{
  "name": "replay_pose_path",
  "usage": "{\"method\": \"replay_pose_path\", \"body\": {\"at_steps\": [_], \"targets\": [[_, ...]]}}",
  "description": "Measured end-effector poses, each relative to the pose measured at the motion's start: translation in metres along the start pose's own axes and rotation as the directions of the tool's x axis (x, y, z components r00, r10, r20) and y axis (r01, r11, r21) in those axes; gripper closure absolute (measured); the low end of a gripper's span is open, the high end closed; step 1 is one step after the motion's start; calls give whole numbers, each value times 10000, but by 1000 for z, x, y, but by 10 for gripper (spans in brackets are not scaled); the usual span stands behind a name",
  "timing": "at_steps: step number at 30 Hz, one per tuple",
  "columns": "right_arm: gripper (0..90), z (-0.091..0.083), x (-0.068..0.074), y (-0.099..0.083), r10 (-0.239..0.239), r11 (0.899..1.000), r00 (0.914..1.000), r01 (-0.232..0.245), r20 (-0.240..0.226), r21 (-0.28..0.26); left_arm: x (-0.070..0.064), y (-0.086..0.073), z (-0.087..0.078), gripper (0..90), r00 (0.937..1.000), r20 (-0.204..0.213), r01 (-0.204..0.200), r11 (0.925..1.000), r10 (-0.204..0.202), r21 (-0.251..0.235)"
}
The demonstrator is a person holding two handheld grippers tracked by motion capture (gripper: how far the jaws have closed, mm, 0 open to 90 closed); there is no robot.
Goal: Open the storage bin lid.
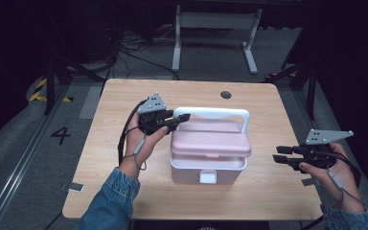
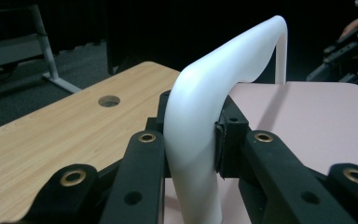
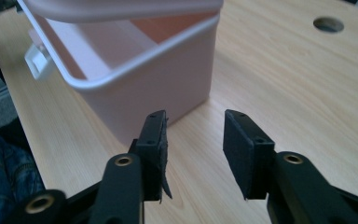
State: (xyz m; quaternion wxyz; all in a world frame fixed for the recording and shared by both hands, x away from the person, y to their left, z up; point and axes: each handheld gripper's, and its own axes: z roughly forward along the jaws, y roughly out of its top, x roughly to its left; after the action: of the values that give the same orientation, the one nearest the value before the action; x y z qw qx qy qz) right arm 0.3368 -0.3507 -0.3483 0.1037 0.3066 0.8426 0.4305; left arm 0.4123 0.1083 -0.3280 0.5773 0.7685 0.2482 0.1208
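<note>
The high view looks forward and down over the whole table [image 1: 124,191] from the person's side. The left gripper view sits very close on the box's white handle [image 2: 200,121], facing along it, with the pink lid [image 2: 307,116] beyond. The right gripper view looks low across the tabletop [image 3: 284,79] at a corner of the box [image 3: 168,79], near. All three share the box.
</note>
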Motion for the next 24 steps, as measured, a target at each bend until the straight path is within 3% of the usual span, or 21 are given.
{"method": "replay_pose_path", "body": {"at_steps": [4,8,10,13,18,24], "targets": [[673,4,9,7,-269,9977,9995,258,-171,-622,3,3,1,760,10000,-71,-6,10000,6,-88],[672,6,14,11,-463,9945,9985,432,-308,-950,10,5,4,756,10000,25,59,9990,-58,-434],[672,7,17,13,-594,9929,9976,554,-350,-1057,13,4,4,756,9995,209,266,9984,-256,-496],[683,10,21,15,-790,9905,9962,743,-371,-1155,15,6,5,756,9995,226,240,9984,-229,-512],[703,14,28,21,-1227,9796,9917,1147,-393,-1649,17,7,5,755,9992,254,323,9980,-309,-552],[819,31,38,28,-1465,9645,9872,1285,-626,-2309,16,7,5,754,9993,208,312,9984,-302,-475]]}}
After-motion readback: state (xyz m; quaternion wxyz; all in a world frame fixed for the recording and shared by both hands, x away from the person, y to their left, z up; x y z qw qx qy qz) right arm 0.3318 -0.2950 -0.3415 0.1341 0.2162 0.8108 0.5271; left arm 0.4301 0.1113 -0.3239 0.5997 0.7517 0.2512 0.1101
